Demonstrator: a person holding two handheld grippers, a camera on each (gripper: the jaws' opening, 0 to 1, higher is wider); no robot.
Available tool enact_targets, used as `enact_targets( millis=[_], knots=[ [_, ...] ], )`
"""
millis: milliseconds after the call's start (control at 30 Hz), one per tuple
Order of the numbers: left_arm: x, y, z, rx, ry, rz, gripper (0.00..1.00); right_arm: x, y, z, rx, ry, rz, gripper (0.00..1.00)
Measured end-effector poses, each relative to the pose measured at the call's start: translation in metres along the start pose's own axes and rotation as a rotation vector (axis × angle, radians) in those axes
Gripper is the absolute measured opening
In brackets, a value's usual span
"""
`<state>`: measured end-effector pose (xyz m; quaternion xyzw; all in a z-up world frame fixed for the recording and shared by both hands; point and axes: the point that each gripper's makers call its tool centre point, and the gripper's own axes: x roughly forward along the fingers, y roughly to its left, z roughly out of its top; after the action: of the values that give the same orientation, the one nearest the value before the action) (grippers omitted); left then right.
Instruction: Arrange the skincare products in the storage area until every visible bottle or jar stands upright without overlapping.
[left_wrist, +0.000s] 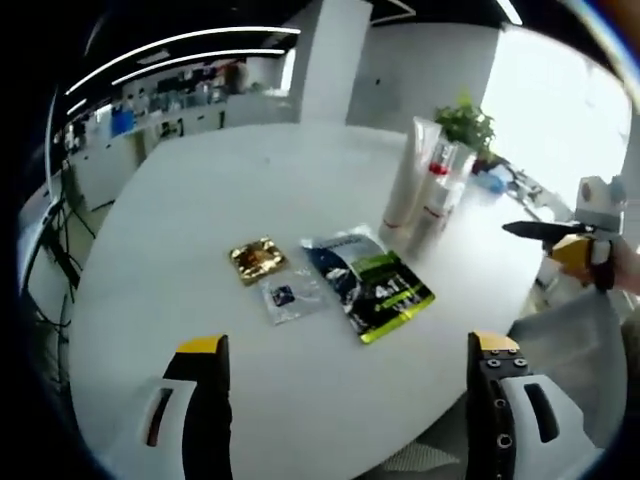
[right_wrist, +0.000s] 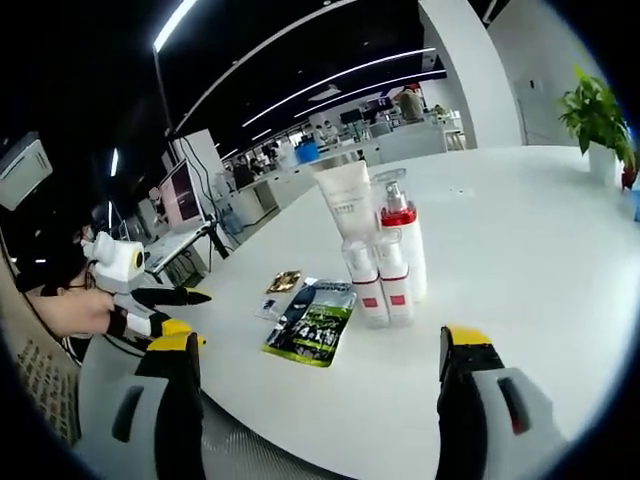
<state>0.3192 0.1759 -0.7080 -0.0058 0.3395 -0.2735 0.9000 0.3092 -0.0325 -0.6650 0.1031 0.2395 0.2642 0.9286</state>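
Left gripper view: we look over a round white table (left_wrist: 200, 200) with flat packets in the middle and upright skincare containers beyond.

Here we see three packets apart: a gold sachet (left_wrist: 257, 259), a clear sachet (left_wrist: 289, 295) and a green-and-blue pouch (left_wrist: 368, 280). The left gripper (left_wrist: 350, 410) hangs spread wide, holding nothing. In the right gripper view we read the standing group better: a white tube (right_wrist: 343, 197), a red-collared pump bottle (right_wrist: 400, 240) and two small bottles (right_wrist: 378, 282) in front, close together. The right gripper (right_wrist: 315, 410) is likewise spread and empty. A potted plant (right_wrist: 597, 115) stands behind; nothing blocks the bottles.
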Motion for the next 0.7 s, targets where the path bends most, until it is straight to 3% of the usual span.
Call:
enact_targets(
  millis=[300,433,700],
  knots=[
    [-0.0076,-0.0013,-0.0019,-0.016,-0.017,0.01,0.97,0.002,0.0087,-0.0051,-0.041,0.024,0.032,1.0],
    [-0.0088,-0.0045,-0.004,-0.056,-0.01,0.002,0.97,0.0016,0.008,-0.0054,-0.043,0.024,0.029,1.0],
    [-0.0043,-0.0022,-0.0027,-0.047,0.009,0.021,0.97,0.0015,0.0068,-0.0071,-0.036,0.029,0.024,1.0]
  ],
)
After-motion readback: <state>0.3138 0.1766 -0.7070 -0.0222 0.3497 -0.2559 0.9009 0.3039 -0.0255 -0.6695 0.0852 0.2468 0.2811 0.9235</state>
